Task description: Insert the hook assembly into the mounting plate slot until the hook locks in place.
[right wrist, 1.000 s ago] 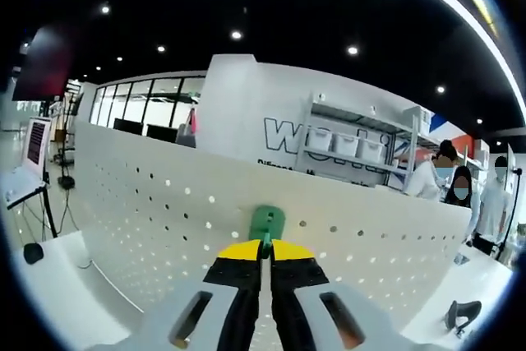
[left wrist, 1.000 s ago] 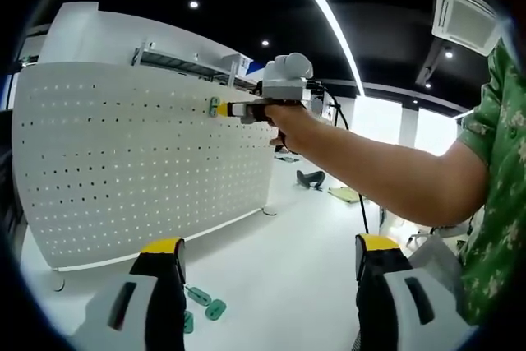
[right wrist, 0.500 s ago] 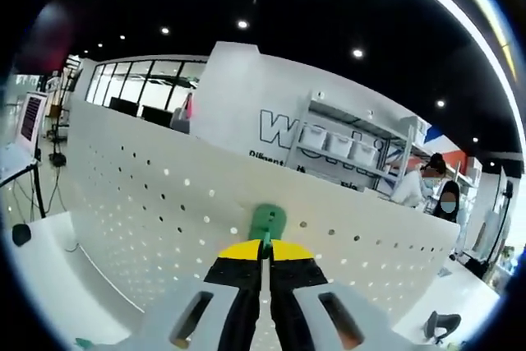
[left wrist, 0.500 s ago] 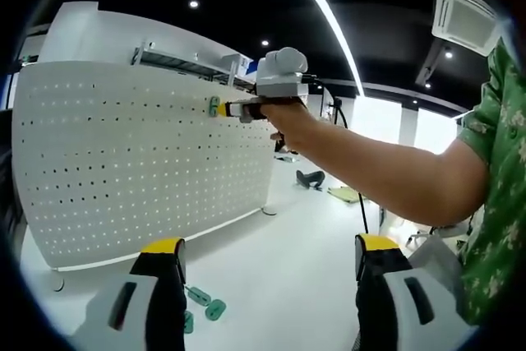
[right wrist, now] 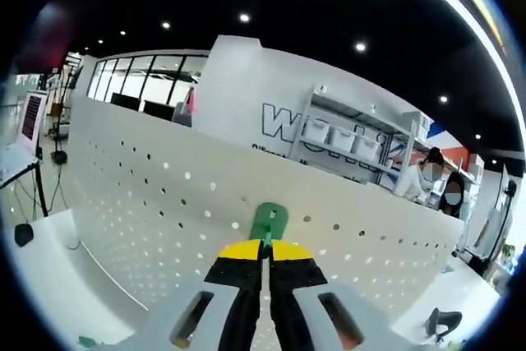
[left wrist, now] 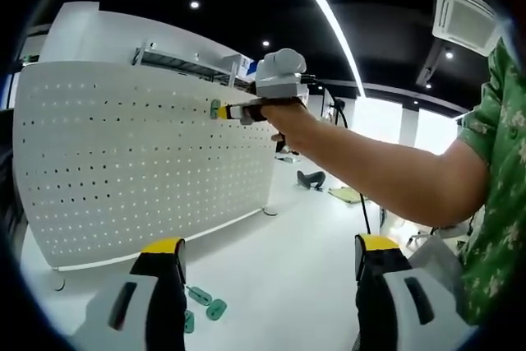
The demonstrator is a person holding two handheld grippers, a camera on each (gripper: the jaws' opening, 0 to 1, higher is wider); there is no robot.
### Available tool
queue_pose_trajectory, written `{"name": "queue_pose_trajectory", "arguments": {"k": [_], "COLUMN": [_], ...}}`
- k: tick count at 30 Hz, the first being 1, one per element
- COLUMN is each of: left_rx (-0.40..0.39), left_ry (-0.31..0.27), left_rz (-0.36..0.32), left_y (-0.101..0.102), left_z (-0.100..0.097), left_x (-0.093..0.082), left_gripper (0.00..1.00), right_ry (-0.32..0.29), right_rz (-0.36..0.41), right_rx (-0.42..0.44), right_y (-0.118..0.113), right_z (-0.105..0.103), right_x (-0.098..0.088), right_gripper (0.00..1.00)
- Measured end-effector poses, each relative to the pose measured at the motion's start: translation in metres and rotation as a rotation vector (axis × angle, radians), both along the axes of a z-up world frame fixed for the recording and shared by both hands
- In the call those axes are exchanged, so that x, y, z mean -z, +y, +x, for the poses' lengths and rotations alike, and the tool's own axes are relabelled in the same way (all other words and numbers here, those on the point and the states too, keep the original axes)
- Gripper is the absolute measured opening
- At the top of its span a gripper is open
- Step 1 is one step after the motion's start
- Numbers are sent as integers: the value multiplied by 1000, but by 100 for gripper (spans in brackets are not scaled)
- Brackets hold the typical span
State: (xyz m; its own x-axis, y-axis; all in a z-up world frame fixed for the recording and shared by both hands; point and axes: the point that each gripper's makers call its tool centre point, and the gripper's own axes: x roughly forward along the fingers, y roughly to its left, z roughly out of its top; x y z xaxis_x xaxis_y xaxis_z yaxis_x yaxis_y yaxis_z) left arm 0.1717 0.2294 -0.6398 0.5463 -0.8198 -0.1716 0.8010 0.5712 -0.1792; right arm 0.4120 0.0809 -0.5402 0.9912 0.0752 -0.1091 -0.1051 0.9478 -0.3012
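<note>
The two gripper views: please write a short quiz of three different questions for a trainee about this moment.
1. True or false: the right gripper is shut on the green hook.
2. What lies on the white table near the left gripper? A) green hooks B) a red cup C) scissors
3. Fill in: the hook is at the white ____ board.

Key: 1 true; 2 A; 3 peg (perforated).

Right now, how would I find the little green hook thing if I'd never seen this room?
Look for the big white pegboard standing on the white table. Near its top edge, the right gripper pinches a small green hook against the holes. The other green pieces lie flat on the table; this one is on the board.
</note>
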Motion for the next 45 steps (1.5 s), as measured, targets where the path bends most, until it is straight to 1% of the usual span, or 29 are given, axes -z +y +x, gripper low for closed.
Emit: {"name": "queue_pose_trajectory", "arguments": {"k": [3, 6, 8, 9, 11, 14, 28, 33, 36, 40, 43, 45], "left_rx": [1, -1, 0, 0, 1, 2, 3, 3, 3, 3, 1, 0], "left_ry": [2, 3, 1, 2, 1, 2, 1, -1, -4, -6, -7, -7], "left_rz": [2, 3, 2, 3, 2, 4, 6, 5, 4, 3, 3, 3], "left_y": [0, 0, 0, 0, -1, -1, -2, -2, -3, -2, -2, -1], "left_z": [0, 1, 1, 1, 1, 1, 0, -2, -2, -3, -3, -3], "left_x": [1, 1, 1, 1, 1, 1, 0, 0, -1, -2, -2, -2], "left_gripper": [87, 87, 87, 87, 87, 87, 87, 87, 87, 87, 87, 87], "right_ry": [-2, -10, -11, -15, -19, -28, -34, -34, -32, -30, -32, -32], "right_rz": [10, -4, 9, -3, 1, 13, 17, 27, 24, 31, 43, 49], "right_rx": [-4, -3, -11, -10, -13, -16, -25, -31, -32, -37, -46, -50], "right_y": [1, 0, 1, 1, 1, -1, -2, -2, -2, -2, -1, -1], "right_z": [0, 1, 1, 0, 0, 1, -3, -6, -8, -9, -10, -11], "right_x": [0, 1, 1, 0, 0, -2, -6, -5, -4, -2, -3, -4], "right_gripper": [1, 1, 2, 2, 2, 6, 11, 17, 18, 22, 28, 30]}}
